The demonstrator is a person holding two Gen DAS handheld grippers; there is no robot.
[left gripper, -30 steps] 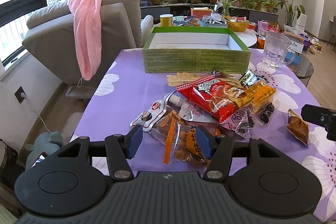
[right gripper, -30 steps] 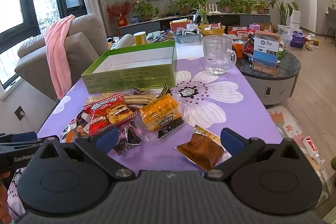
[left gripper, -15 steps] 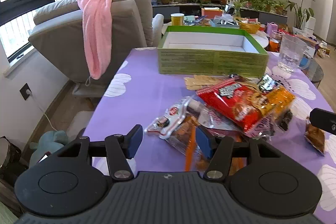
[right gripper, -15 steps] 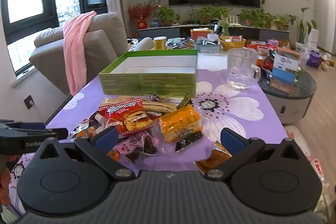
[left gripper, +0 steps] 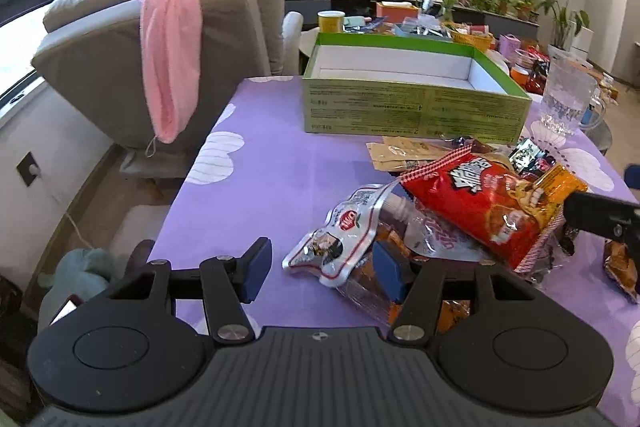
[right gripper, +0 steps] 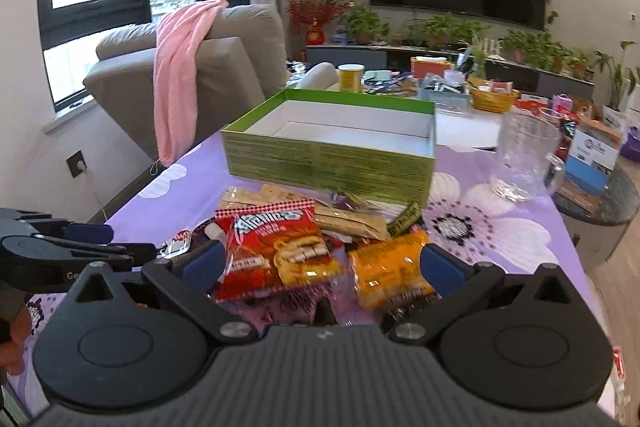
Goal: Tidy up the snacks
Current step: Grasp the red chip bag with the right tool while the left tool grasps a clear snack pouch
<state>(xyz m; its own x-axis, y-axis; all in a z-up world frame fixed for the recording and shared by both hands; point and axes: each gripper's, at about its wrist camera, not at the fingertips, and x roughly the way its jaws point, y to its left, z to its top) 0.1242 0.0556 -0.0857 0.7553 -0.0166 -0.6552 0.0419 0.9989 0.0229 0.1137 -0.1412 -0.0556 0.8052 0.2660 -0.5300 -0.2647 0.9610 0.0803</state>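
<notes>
On the purple tabletop (left gripper: 280, 155) my snacks (right gripper: 280, 251) lie piled before the empty green box (right gripper: 332, 163), none packed yet, and my left tool (left gripper: 320, 263) and right tool (right gripper: 320, 261) both gape open, holding nothing.

We look low and close across the table (left gripper: 280, 155) from both wrists, sharing the snack pile (left gripper: 472, 203) and green box (right gripper: 332, 163).

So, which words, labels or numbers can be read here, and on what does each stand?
"Ge": the start of a cut-off word, on the left gripper.
On the red snack bag: stylised brand lettering, not legible.
On the green box: fine print, too small.
On the blue-and-white carton: blurred.
</notes>
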